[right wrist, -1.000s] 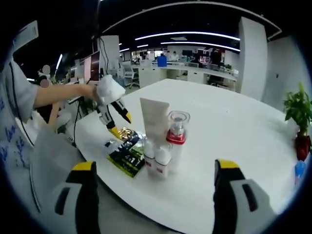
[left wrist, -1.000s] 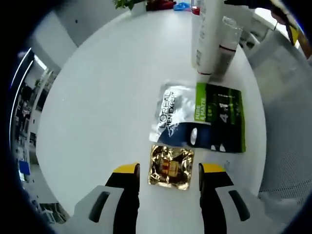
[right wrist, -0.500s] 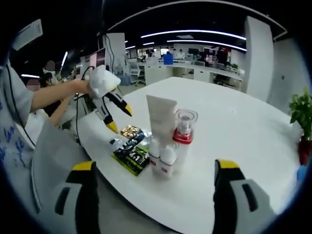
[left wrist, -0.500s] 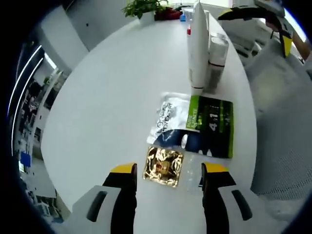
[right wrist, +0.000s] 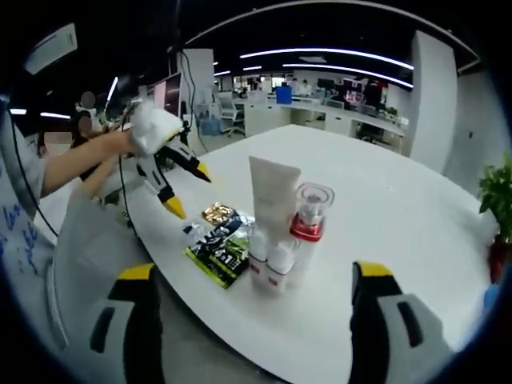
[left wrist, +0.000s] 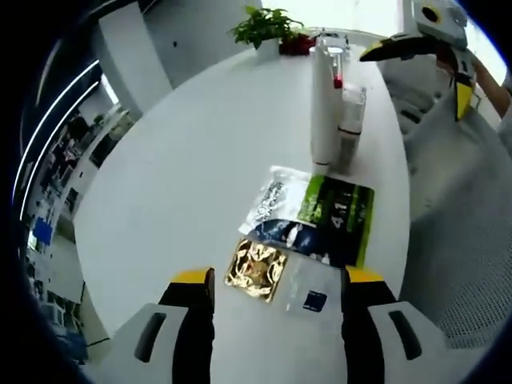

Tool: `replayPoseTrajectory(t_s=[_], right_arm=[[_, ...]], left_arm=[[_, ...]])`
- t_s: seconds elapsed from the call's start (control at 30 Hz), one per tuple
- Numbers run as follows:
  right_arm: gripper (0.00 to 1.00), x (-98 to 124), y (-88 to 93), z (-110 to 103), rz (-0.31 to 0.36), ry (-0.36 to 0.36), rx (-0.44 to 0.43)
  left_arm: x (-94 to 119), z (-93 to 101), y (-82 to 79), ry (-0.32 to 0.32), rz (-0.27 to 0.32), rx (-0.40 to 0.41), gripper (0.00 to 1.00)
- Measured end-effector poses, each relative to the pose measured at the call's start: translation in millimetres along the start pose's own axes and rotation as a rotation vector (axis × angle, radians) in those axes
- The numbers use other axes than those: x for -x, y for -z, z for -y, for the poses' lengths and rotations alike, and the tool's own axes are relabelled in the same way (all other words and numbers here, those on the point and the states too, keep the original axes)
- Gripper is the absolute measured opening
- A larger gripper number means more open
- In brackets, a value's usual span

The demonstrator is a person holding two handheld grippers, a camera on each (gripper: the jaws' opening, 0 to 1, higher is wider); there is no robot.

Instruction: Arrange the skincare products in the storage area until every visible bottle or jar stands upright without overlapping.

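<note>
- Left gripper point(left wrist: 276, 280): jaws spread wide, nothing between them; it hovers above the round white table point(left wrist: 184, 160), over a gold foil sachet point(left wrist: 256, 269).
- A small clear sachet point(left wrist: 308, 290) lies just beside the gold one; a green-and-silver sachet point(left wrist: 316, 212) lies flat beyond them, all near the table edge.
- Upright cluster past the sachets: a white tube point(right wrist: 272, 204) standing on its cap, a clear-capped pump bottle with a red collar point(right wrist: 308, 220) touching beside it, and two small white bottles point(right wrist: 272, 264) in front.
- Right gripper point(right wrist: 250, 276): jaws wide apart, empty, held off the table edge, facing the cluster.
- A potted plant point(left wrist: 268, 24) stands at the far rim.
</note>
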State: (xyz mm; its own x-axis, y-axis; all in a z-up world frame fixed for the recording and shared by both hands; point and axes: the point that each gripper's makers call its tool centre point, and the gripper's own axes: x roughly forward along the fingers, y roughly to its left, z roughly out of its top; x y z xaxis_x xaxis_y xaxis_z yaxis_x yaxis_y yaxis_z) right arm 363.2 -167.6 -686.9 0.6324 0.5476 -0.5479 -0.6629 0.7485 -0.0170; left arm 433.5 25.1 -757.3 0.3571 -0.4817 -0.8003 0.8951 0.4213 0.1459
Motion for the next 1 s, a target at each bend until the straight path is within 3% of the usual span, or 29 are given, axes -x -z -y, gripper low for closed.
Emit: replayPoseTrajectory(t_s=[0.53,1.0], right_arm=[[1.0,-1,-3.2,-1,0.008,0.0,0.028],[1.0,-3,-1.8,6,0.018,0.007,0.04]], left_arm=[[19,15.1,-13.3,-0.052,0.126,0.117,0.69],[43,11.6,-5.9,-0.15,0.203,0.203,0.77]])
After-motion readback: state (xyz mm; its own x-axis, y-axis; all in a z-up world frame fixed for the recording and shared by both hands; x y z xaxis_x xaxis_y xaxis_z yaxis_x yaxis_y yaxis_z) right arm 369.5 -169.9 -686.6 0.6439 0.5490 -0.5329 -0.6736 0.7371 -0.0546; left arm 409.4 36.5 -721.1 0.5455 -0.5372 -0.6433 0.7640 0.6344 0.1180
